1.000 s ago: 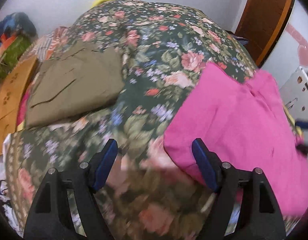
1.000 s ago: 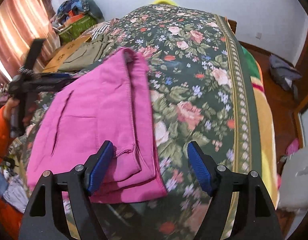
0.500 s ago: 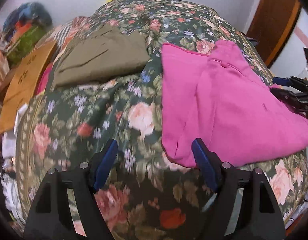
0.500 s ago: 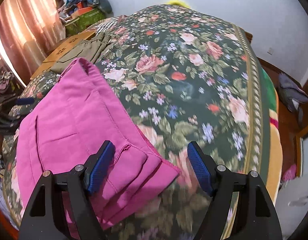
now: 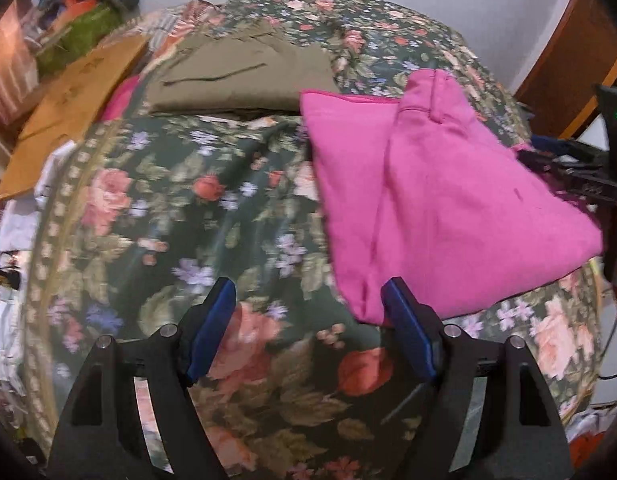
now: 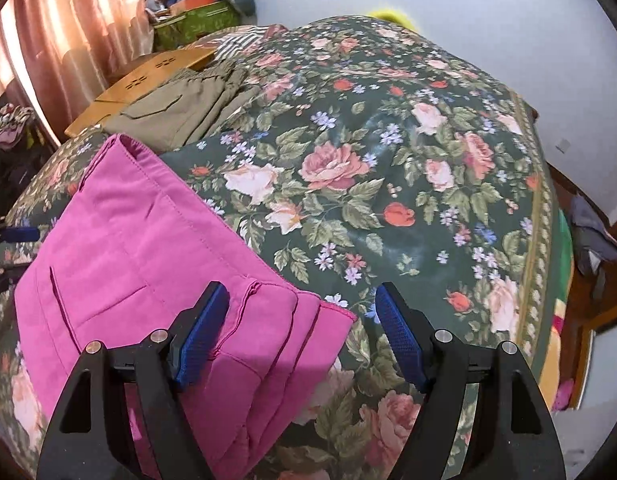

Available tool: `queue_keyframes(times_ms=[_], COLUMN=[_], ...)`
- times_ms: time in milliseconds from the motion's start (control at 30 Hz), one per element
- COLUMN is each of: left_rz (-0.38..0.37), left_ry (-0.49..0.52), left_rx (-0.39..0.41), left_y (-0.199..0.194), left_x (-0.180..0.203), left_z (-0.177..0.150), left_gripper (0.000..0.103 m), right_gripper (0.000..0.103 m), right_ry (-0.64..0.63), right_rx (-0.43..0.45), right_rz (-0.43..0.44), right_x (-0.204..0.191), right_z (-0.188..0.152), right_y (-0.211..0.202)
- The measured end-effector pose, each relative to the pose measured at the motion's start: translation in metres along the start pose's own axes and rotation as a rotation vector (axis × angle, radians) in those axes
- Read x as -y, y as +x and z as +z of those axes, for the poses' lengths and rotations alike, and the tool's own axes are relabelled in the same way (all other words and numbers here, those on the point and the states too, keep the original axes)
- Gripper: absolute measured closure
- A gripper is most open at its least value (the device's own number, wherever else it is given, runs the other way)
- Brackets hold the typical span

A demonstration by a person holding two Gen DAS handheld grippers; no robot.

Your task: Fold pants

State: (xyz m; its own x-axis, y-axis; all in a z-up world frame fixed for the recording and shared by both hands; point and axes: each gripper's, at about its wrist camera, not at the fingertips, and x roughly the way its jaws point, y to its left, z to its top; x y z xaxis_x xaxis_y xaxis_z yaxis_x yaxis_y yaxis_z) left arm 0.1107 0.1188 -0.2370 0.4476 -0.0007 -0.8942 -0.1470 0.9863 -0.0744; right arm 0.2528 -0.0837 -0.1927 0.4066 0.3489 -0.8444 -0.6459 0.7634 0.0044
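Since 0.5 s ago both cameras pulled back slightly; pink pants (image 5: 436, 200) unchanged, folded on floral bedspread (image 5: 212, 216), just beside olive pants (image 5: 244, 76). Left gripper (image 5: 308, 336) and right gripper (image 6: 300, 332) both wide open, holding nothing. Risk: pushing the stack's loose hem layers could spread the fold.

Warm daylight glows through the curtain (image 6: 64, 40) at the left of the right wrist view, and that view is sharp. The left wrist view is softer, with motion blur smearing the floral bedspread (image 5: 180, 216) near the lens. Both fisheye views bulge strongly and darken to black corners.
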Motion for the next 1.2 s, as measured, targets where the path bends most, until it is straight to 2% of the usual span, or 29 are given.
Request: queue_keyframes(times_ms=[67,200,367,467,500,567,633,733,900,1000,1167,1200], left_rz=[0.051,0.076,0.025,-0.051,-0.065,-0.1,-0.135,-0.175,-0.199,-0.2,-0.19,-0.188], left_ry=[0.004,-0.027,0.0,0.038,0.045,0.074,0.094,0.101,0.105,0.105,0.098,0.099], left_rx=[0.01,0.052,0.16,0.204,0.205,0.191,0.153,0.11,0.093,0.078,0.069,0.074], left_y=[-0.006,-0.022,-0.047,-0.049,-0.047,-0.034,-0.018,0.001,0.021,0.031,0.045,0.046], left_x=[-0.007,-0.023,-0.009,0.011,0.014,0.028,0.039,0.051,0.059,0.058,0.056,0.056], left_z=[0.001,0.016,0.049,0.071,0.074,0.089,0.099,0.105,0.109,0.11,0.111,0.11], left_gripper=[0.026,0.027,0.027,0.027,0.027,0.033,0.05,0.063,0.064,0.063,0.063,0.063], right_gripper=[0.029,0.028,0.025,0.025,0.025,0.025,0.025,0.025,0.027,0.035,0.038,0.043], right_ry=[0.023,0.046,0.076,0.075,0.083,0.113,0.143,0.158,0.187,0.214,0.237,0.239], right_rx=[0.007,0.046,0.068,0.1,0.107,0.112,0.105,0.097,0.117,0.107,0.06,0.057], right_rz=[-0.011,-0.04,-0.094,-0.1,-0.101,-0.087,-0.056,-0.023,0.04,0.068,0.084,0.099], right_x=[0.0,-0.002,-0.008,-0.013,-0.015,-0.015,-0.017,-0.019,-0.01,-0.001,0.005,0.004], right_z=[-0.001,-0.007,-0.014,-0.018,-0.018,-0.018,-0.018,-0.017,-0.017,-0.018,-0.023,-0.025], right_y=[-0.011,-0.041,-0.074,-0.083,-0.084,-0.082,-0.074,-0.061,-0.044,-0.035,-0.014,-0.011])
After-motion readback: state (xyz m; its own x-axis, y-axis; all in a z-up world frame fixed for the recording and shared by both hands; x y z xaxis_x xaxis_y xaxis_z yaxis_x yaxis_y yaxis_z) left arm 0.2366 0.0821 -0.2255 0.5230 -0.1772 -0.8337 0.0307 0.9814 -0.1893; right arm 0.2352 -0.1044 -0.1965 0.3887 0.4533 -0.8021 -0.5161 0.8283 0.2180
